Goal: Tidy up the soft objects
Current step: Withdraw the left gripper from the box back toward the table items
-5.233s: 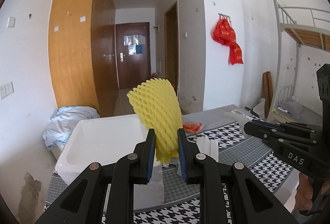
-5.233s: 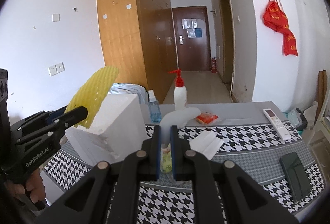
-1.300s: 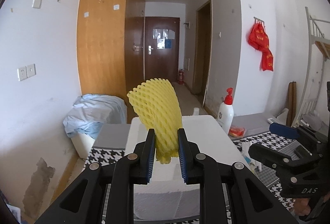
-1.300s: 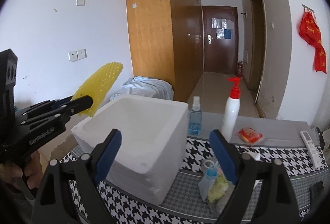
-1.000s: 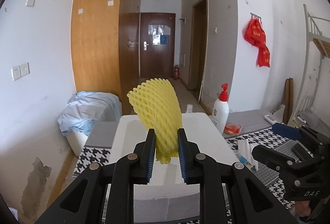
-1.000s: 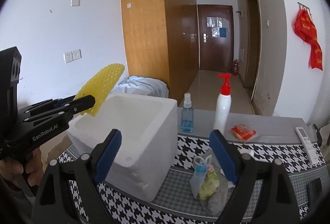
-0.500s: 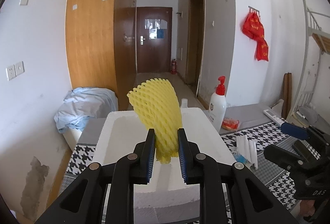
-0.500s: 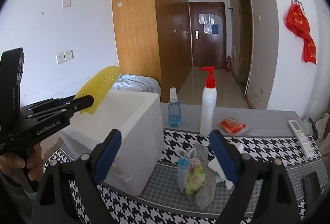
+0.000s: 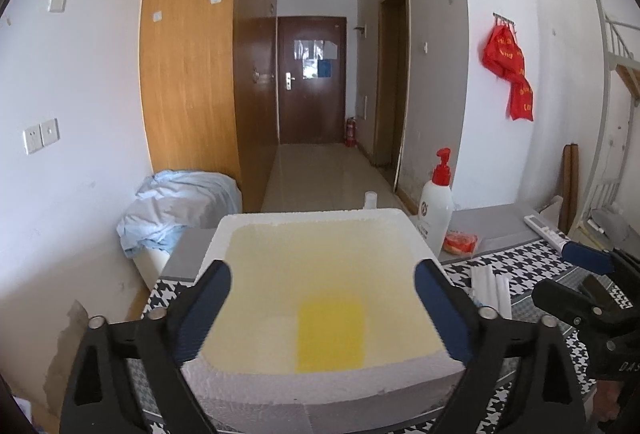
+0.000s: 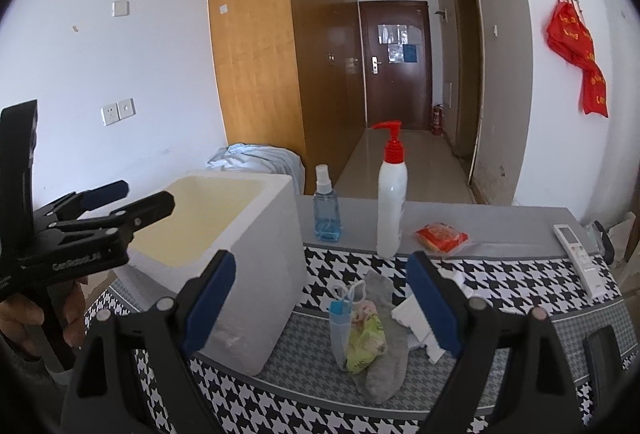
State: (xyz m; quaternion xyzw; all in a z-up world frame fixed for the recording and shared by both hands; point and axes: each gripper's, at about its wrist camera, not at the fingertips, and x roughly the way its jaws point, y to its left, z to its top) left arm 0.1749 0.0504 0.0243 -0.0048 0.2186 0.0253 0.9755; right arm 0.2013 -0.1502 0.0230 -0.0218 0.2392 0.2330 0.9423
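Note:
A white foam box [image 9: 320, 382] stands on the houndstooth table; it also shows in the right wrist view [image 10: 260, 274]. A yellow foam net [image 9: 331, 332] lies blurred inside the box. My left gripper [image 9: 322, 306] is open and empty above the box's near side; it also shows in the right wrist view [image 10: 132, 200]. My right gripper [image 10: 320, 298] is open and empty above a grey sock [image 10: 384, 354] with a plastic bag of small items [image 10: 358, 334] on it. The right gripper shows in the left wrist view [image 9: 576, 274] too.
A red-pump lotion bottle [image 10: 392, 194], a blue spray bottle [image 10: 326, 210], a red packet [image 10: 442, 236], a white remote [image 10: 580, 258], white foam strips [image 10: 420, 322] and a dark phone [image 10: 604, 358] lie on the table. A blue cloth heap [image 9: 176, 202] sits left of the table.
My left gripper has opened and let go of the yellow foam net, which has dropped into the foam box. The right gripper stays open over the sock.

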